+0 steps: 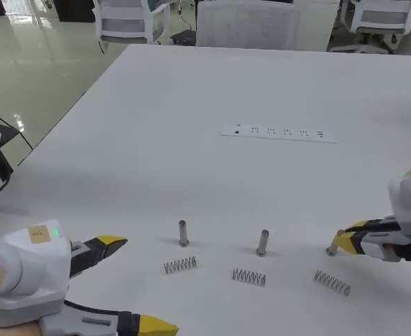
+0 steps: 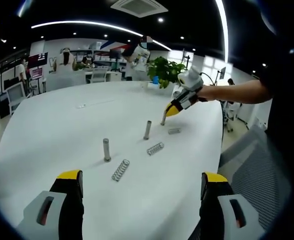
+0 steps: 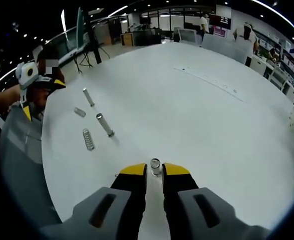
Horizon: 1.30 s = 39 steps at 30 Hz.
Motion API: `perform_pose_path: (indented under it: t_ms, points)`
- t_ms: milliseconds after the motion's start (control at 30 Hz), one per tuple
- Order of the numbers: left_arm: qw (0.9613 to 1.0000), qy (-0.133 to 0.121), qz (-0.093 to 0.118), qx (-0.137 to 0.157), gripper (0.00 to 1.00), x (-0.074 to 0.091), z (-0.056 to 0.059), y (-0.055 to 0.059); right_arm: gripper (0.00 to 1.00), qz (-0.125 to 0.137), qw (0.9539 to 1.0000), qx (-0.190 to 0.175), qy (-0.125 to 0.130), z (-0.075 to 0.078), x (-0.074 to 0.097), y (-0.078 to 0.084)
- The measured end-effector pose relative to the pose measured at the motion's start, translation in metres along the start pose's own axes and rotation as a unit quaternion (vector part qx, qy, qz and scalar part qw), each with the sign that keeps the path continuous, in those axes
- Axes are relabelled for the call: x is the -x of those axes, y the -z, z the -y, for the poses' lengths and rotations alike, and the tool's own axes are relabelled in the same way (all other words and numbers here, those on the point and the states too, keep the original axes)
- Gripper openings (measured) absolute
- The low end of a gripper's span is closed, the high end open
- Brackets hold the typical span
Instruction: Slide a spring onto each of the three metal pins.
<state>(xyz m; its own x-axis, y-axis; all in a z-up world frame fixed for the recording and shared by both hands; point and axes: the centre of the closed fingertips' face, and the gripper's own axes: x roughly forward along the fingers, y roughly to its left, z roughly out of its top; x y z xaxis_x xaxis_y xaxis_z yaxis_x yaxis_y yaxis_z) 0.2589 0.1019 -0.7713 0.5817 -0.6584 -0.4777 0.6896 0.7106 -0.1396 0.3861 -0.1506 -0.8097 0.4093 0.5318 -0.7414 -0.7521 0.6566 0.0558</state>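
White workbench (image 1: 191, 91): right gripper (image 3: 155, 174) pinches the three-o'clock metal pin (image 3: 155, 163); left gripper (image 2: 142, 181), jaws spread, hovers at seven o'clock.

Three metal pins, upright: (image 1: 183, 234), (image 1: 262, 242), (image 1: 331, 250). Three springs, lying loose: (image 1: 180, 264), (image 1: 249, 276), (image 1: 332, 283). One power strip (image 1: 279, 133). Two grippers: left gripper (image 1: 138, 283) and right gripper (image 1: 342, 243). One white table (image 1: 191, 98).

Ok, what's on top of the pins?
Nothing: left pin and middle pin are bare, springs lying on the table. The right gripper clasps the right pin, hiding its lower part.
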Motion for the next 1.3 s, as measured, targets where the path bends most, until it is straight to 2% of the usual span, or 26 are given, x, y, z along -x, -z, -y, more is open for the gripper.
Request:
perform_pose_path:
  t_ms: [433, 833, 1100, 1300]
  points:
    - [1.0000, 0.003, 0.001, -0.003, 0.95, -0.001, 0.001, -0.002, 0.25, 0.016, 0.9999, 0.005, -0.002, -0.004, 0.010, -0.001]
    - [1.0000, 0.000, 0.000, -0.002, 0.95, 0.000, 0.000, -0.001, 0.38, 0.030, 0.9984, 0.048, -0.002, -0.015, 0.021, -0.005]
    - [1.0000, -0.001, 0.001, -0.001, 0.95, 0.000, 0.000, -0.001, 0.46, 0.023, 0.9957, 0.090, -0.001, -0.024, 0.022, 0.006]
    - [1.0000, -0.002, 0.000, 0.000, 0.95, 0.000, -0.001, -0.001, 0.49, 0.013, 0.9949, 0.100, -0.007, -0.031, 0.023, 0.019]
